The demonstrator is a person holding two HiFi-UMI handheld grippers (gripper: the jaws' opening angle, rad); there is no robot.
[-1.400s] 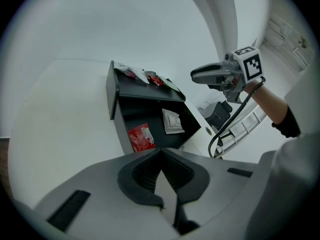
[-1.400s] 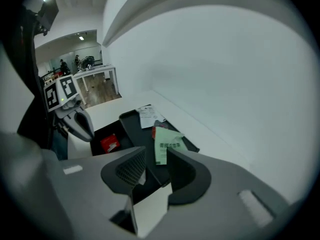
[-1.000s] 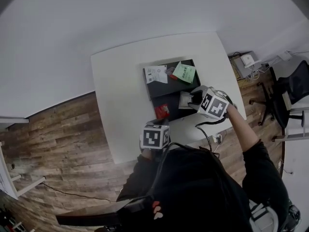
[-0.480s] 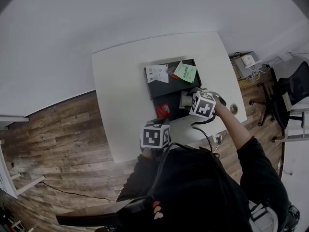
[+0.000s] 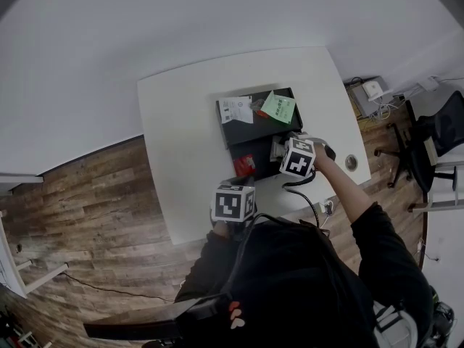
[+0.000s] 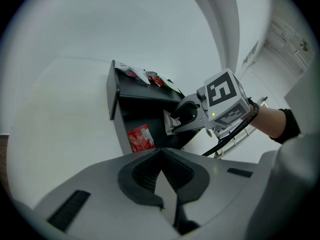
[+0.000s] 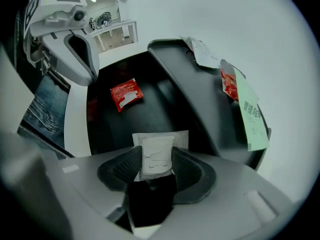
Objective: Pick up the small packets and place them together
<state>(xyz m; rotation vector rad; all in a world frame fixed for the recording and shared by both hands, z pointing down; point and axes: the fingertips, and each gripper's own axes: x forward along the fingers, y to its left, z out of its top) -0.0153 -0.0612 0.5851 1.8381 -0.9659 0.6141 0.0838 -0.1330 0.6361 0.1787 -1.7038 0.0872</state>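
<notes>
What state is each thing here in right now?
Left hand-held gripper: shut, empty.
Right hand-held gripper: jaws have just been opening, now wide, astride the white packet.
White packet: flat on the black tray, not gripped.
Red packet: lying loose on the tray.
Green packet: resting on the tray's raised part.

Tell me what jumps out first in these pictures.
The right gripper points down over a white packet on the black tray. Its jaws have just been opening, and the packet lies between them. A red packet lies alone further along the tray, and a green packet rests on the raised black ledge beyond.
</notes>
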